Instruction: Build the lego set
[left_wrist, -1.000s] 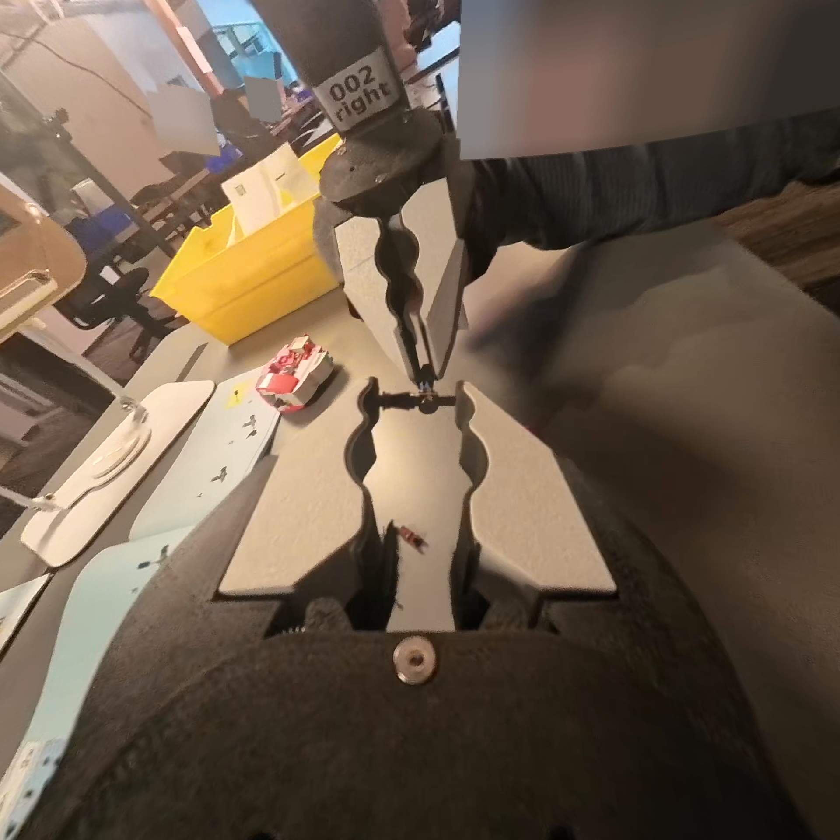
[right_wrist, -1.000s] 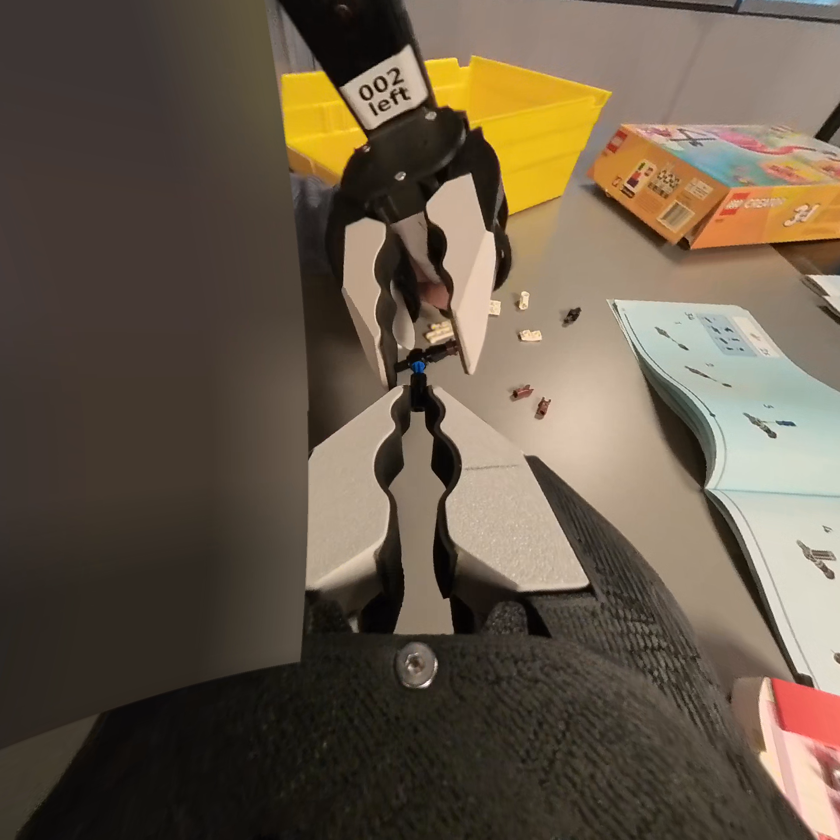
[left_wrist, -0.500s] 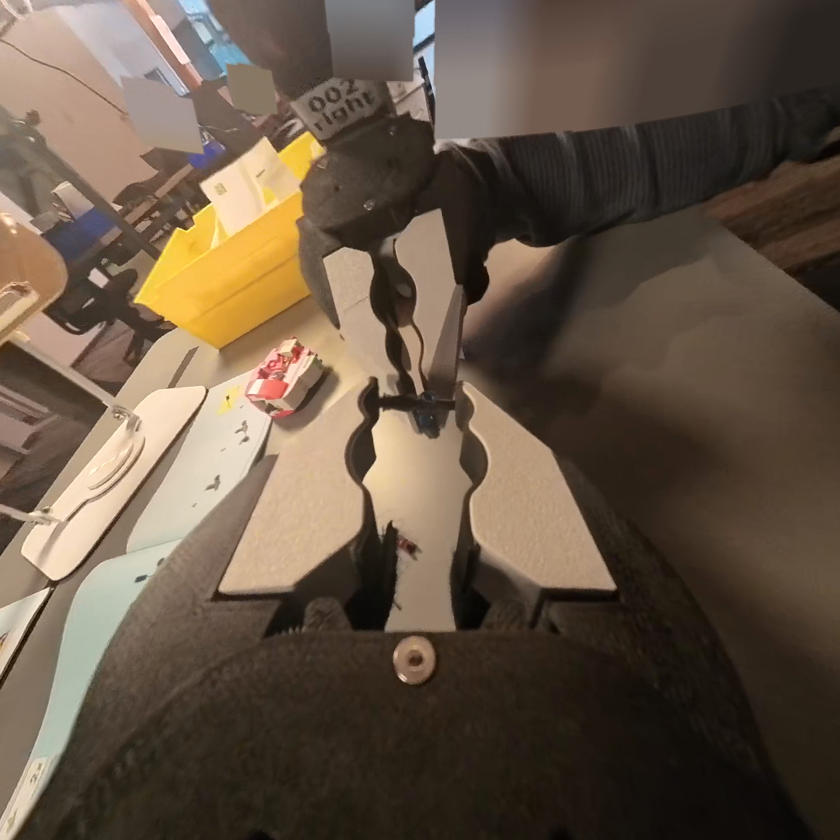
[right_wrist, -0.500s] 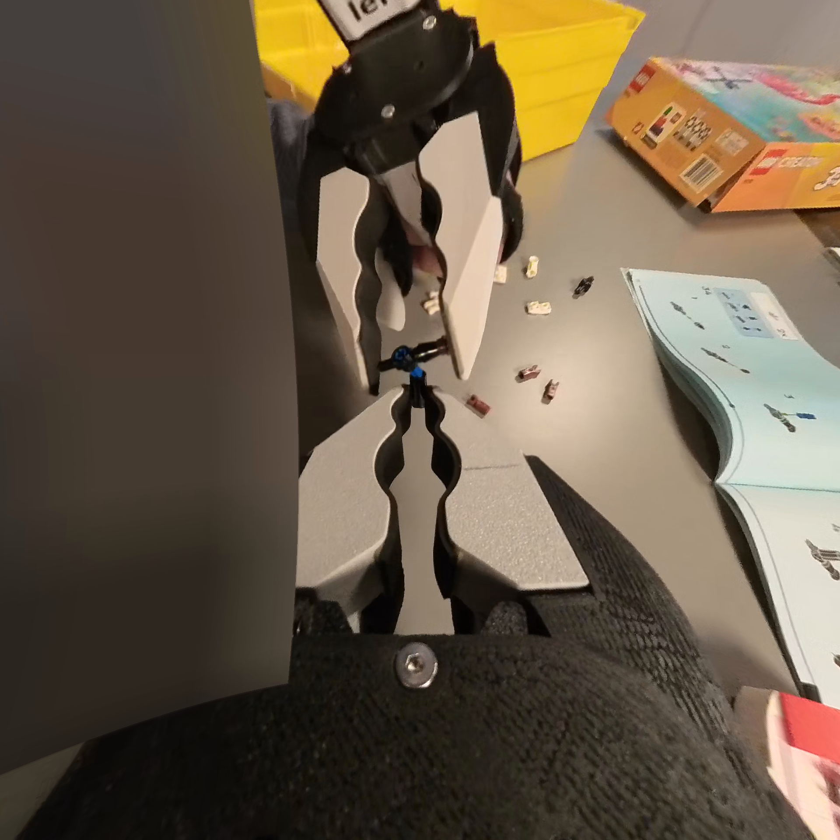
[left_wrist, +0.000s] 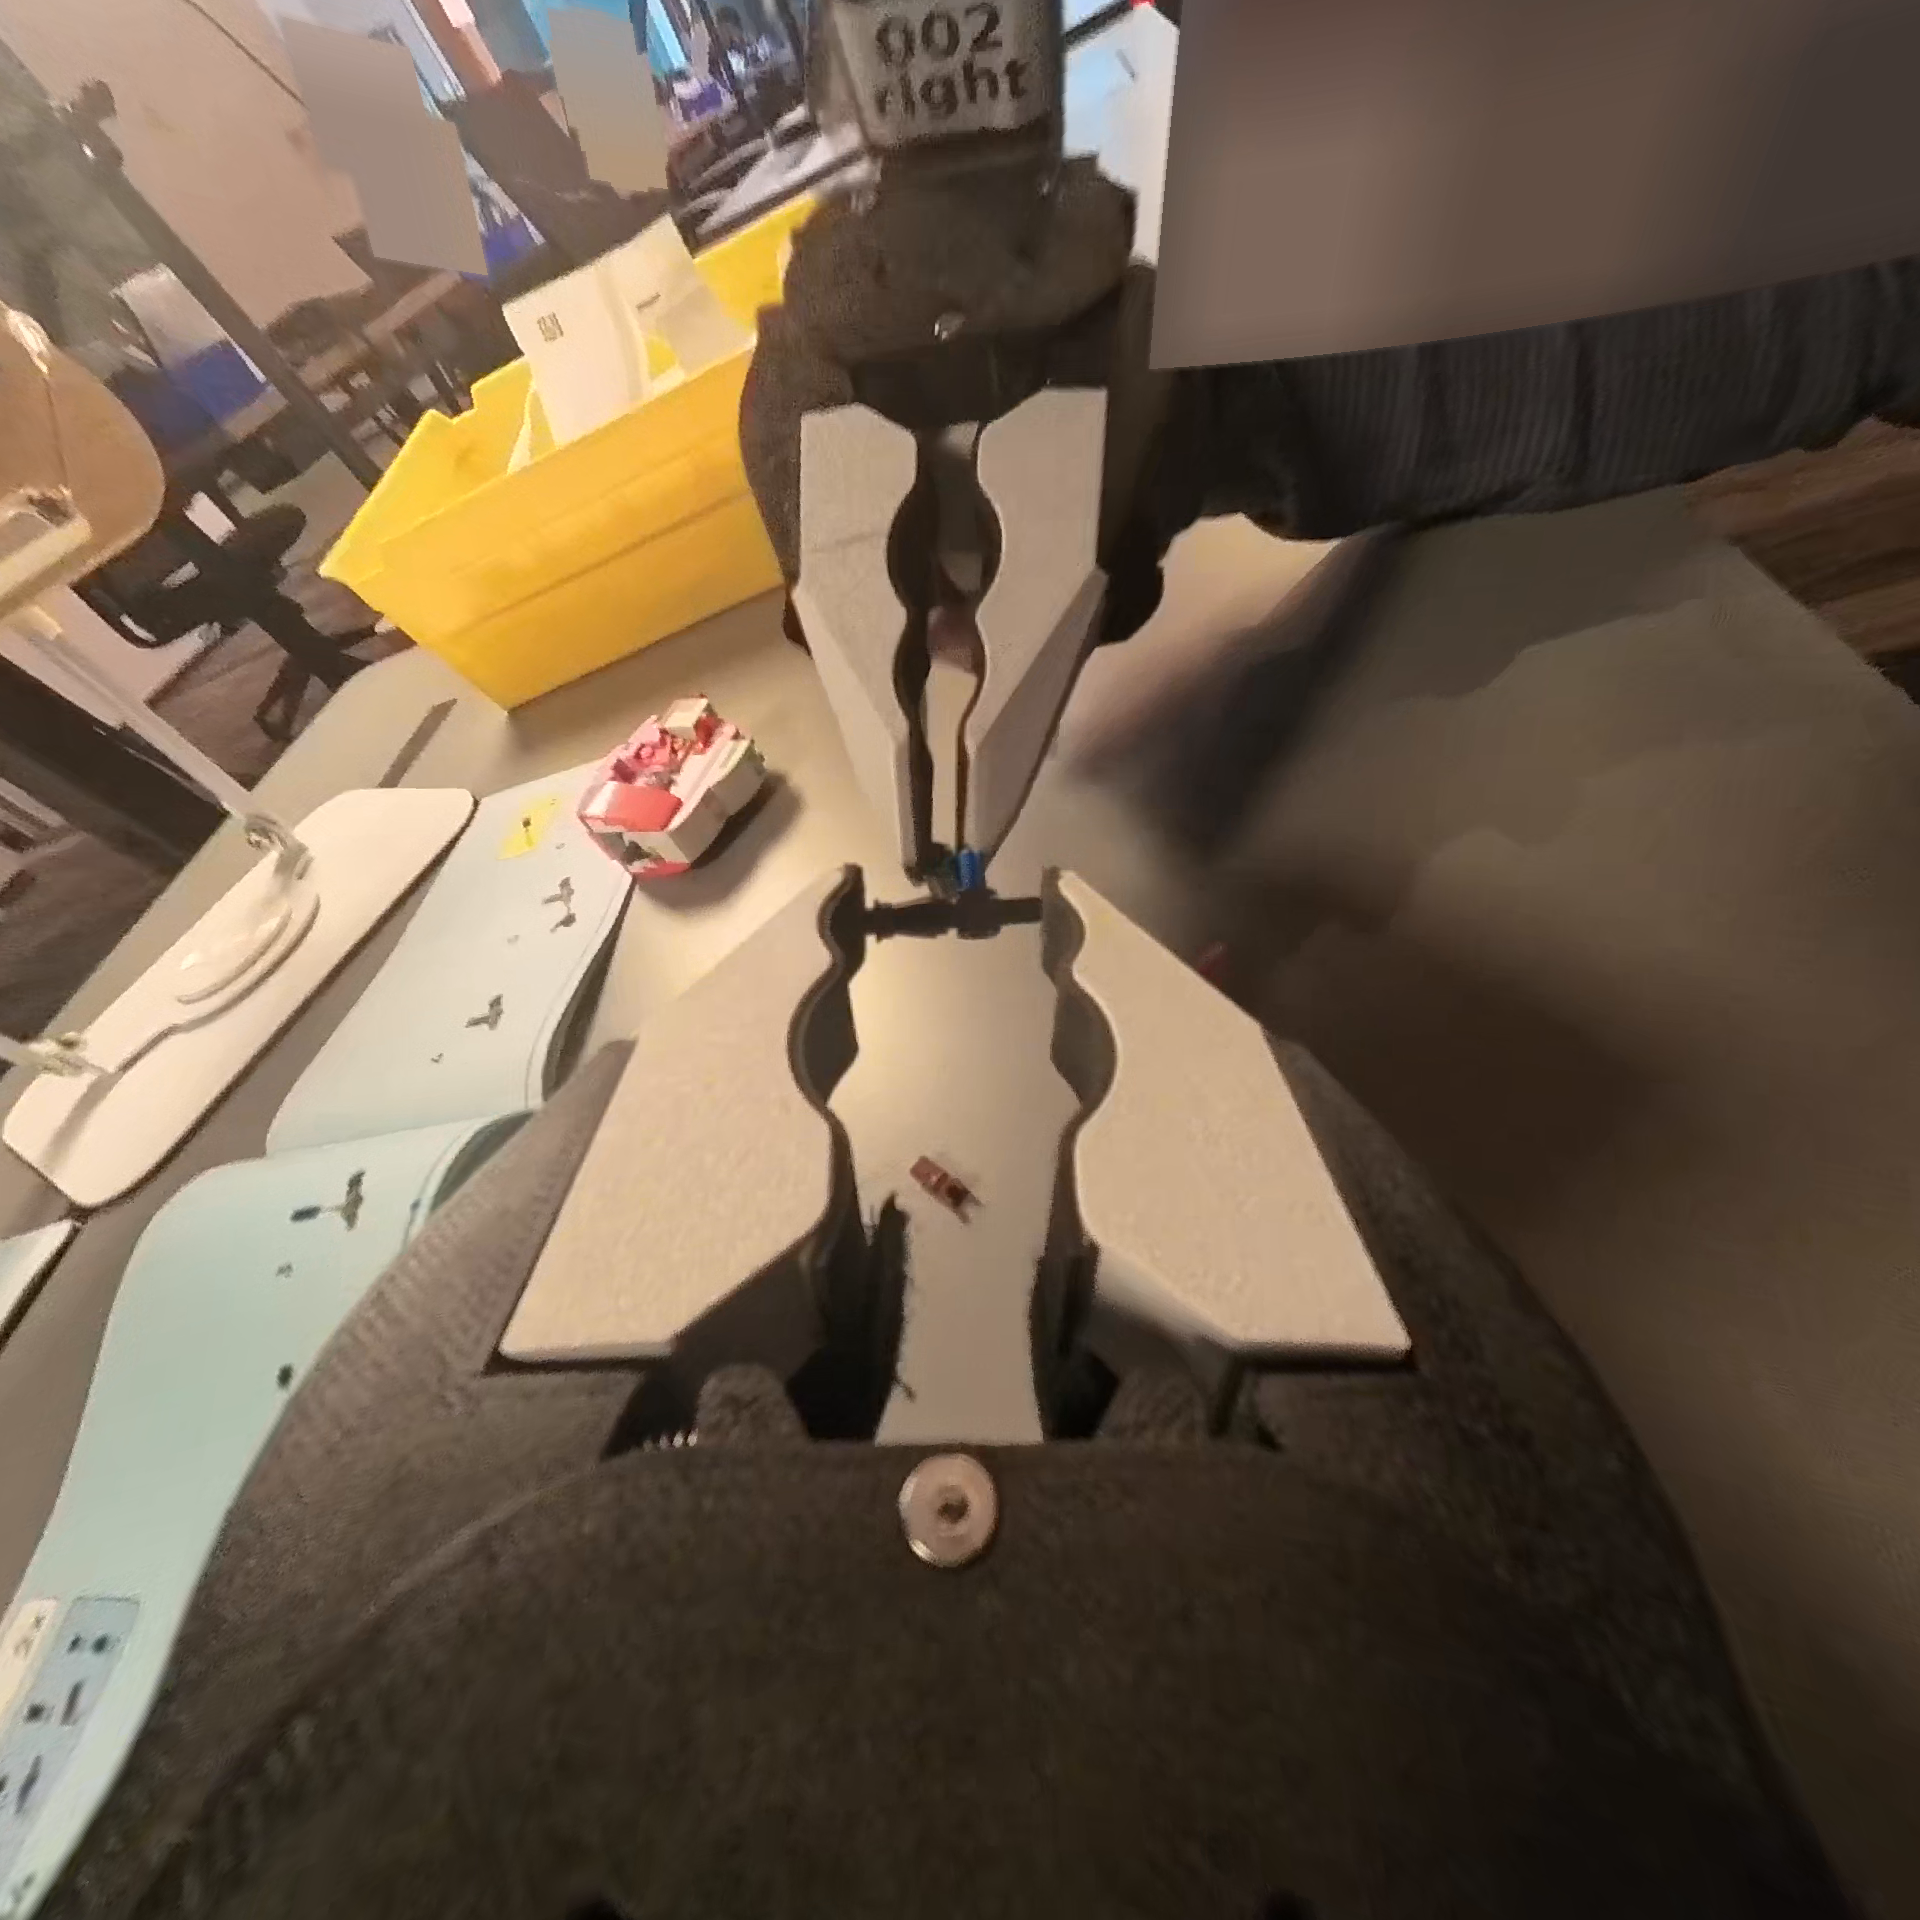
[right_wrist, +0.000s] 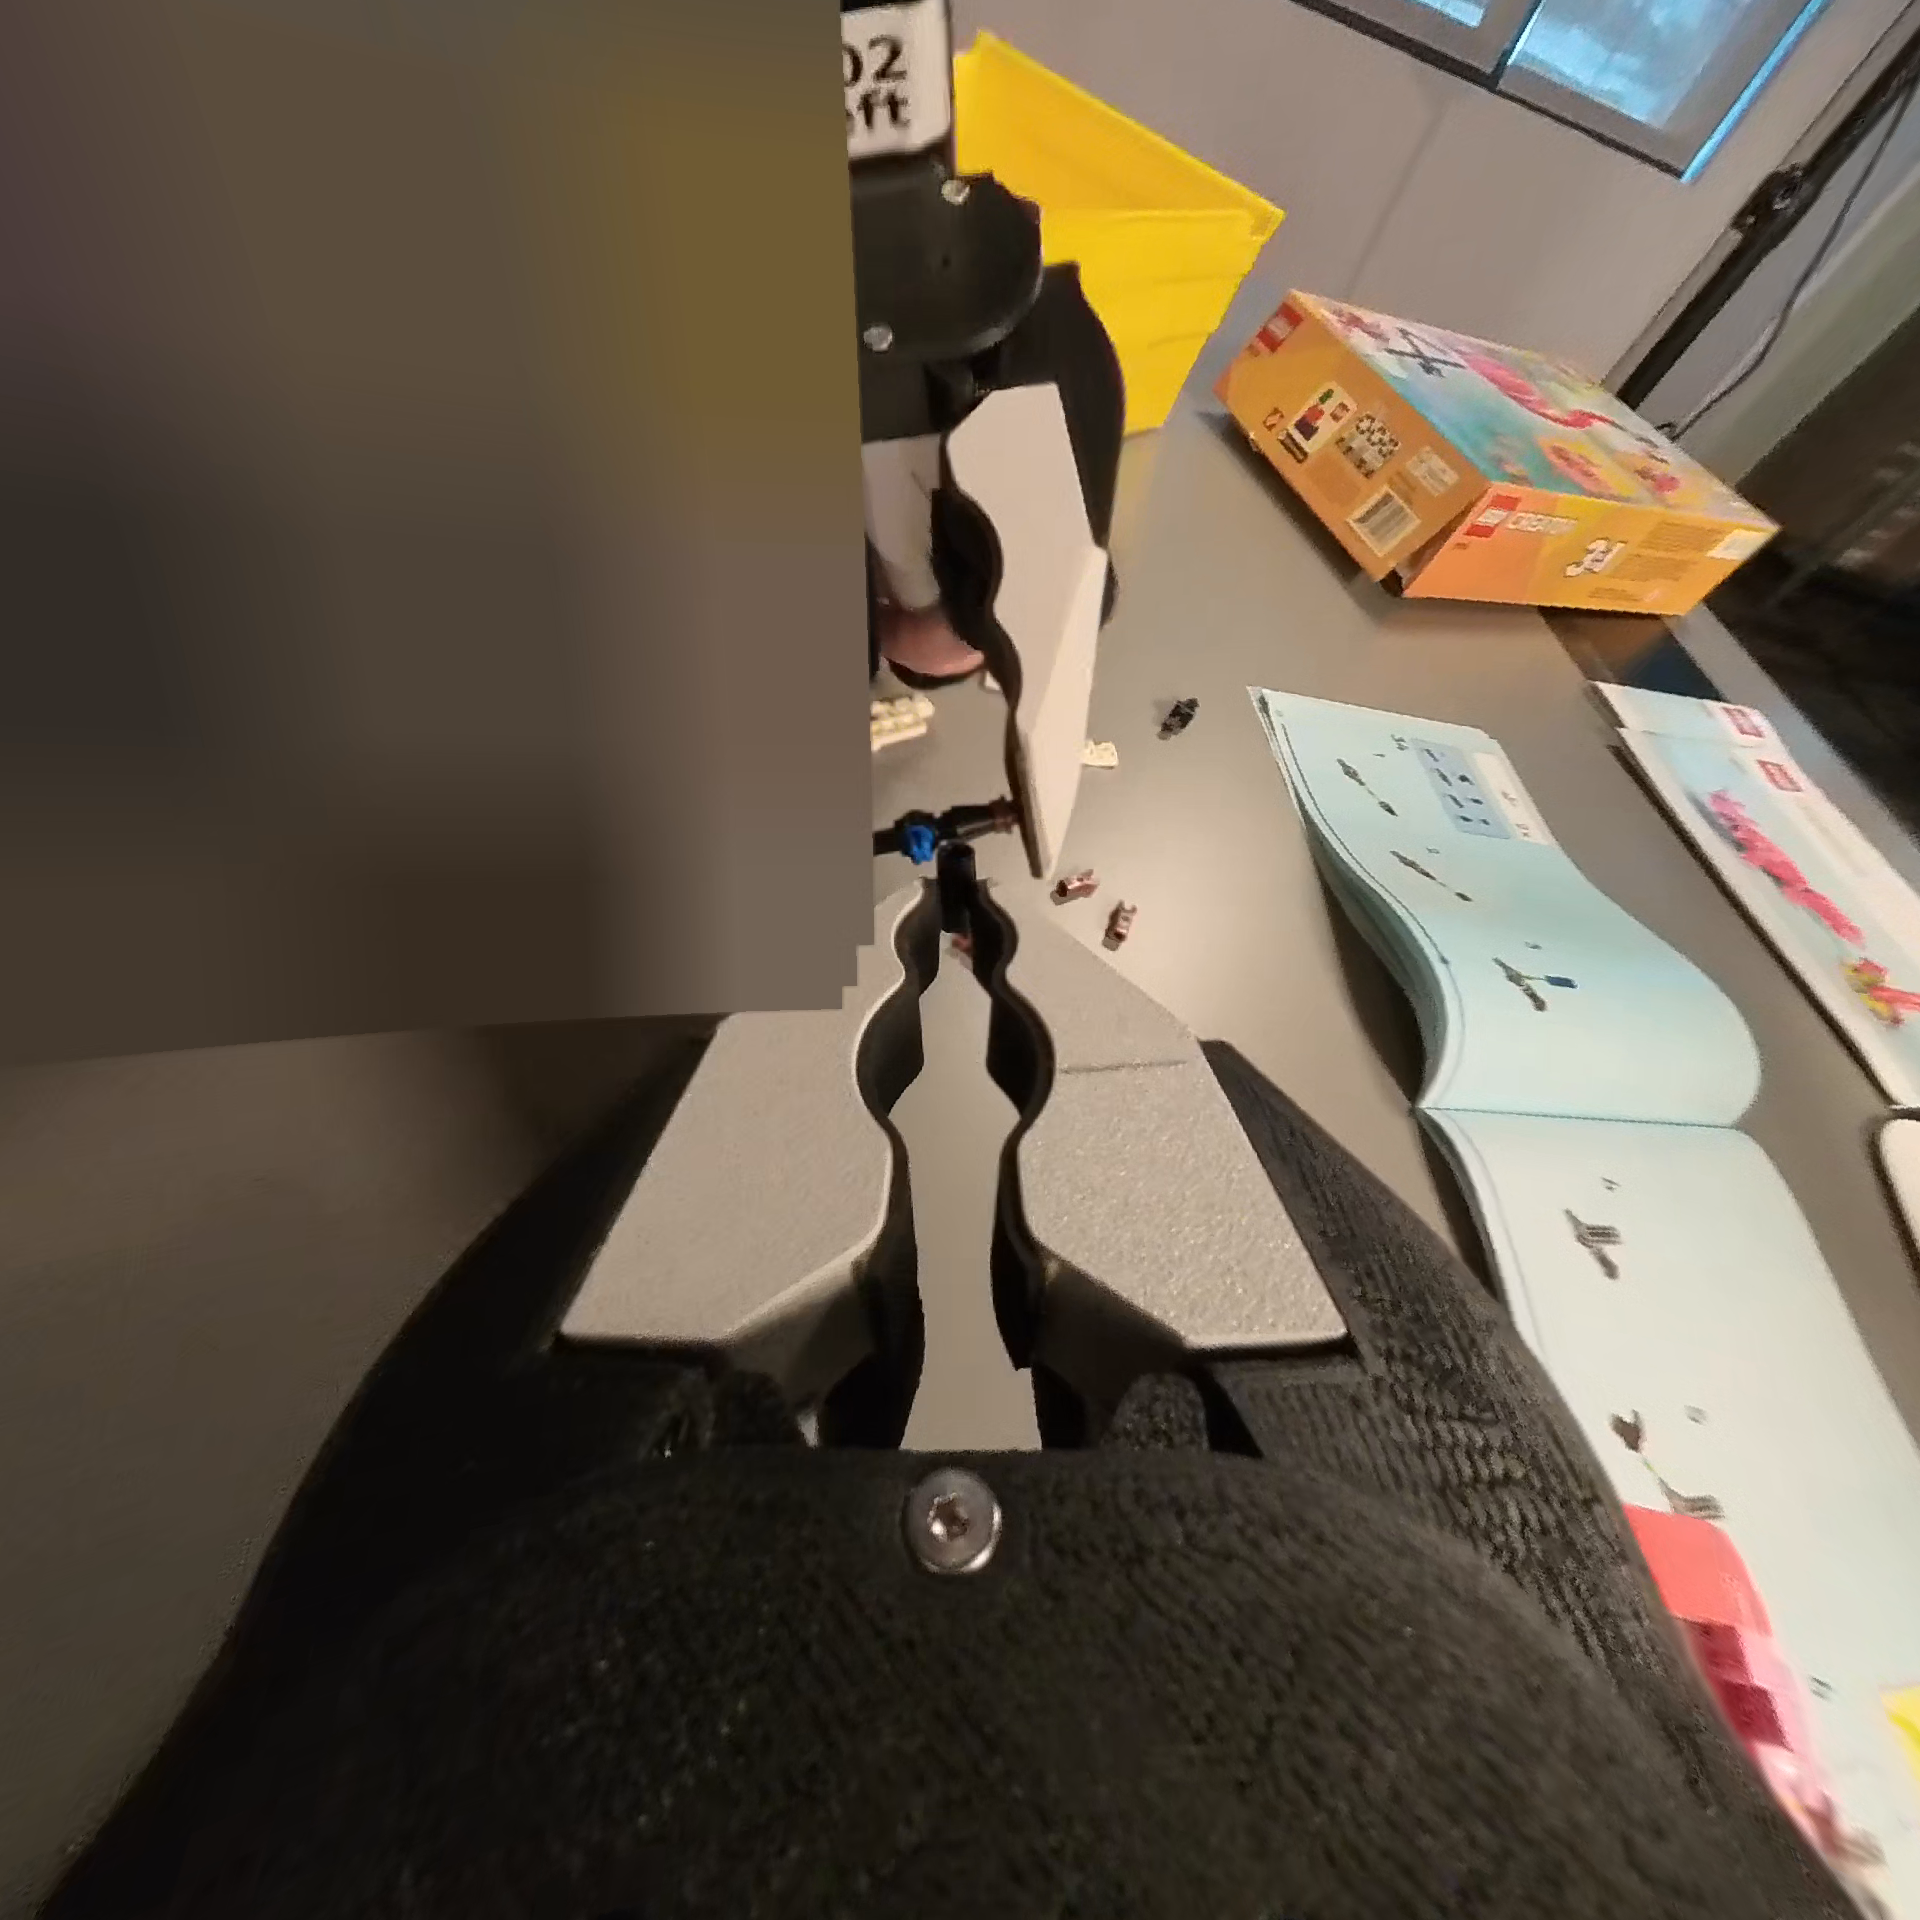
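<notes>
My left gripper (left_wrist: 951, 914) pinches a thin black rod (left_wrist: 920, 918) crosswise, one fingertip pressed on each end of it. The rod carries a small blue piece (right_wrist: 914, 837) near its middle. My right gripper (right_wrist: 956, 902) is nearly closed on a short black peg (right_wrist: 954, 883) that stands out past its fingertips; the pads press it from both sides. The peg's tip meets the rod just beside the blue piece. Both grippers hang above a grey table (right_wrist: 1226, 582).

On the table below and beside the fingertips lie small brown pieces (right_wrist: 1075, 885), a cream piece (right_wrist: 1099, 754) and a black piece (right_wrist: 1177, 717). One more brown piece (left_wrist: 940, 1182) shows between my left fingers, on the table under them.

Farther out, an open pale-blue instruction booklet (right_wrist: 1507, 914) lies to the right in the right wrist view. A red-and-white brick model (left_wrist: 675, 805) sits near the booklet's edge in the left wrist view. Beyond these stand a yellow bin (left_wrist: 582, 551) and an orange toy box (right_wrist: 1475, 488). A white flat stand (left_wrist: 229, 966) rests at the table's edge.
</notes>
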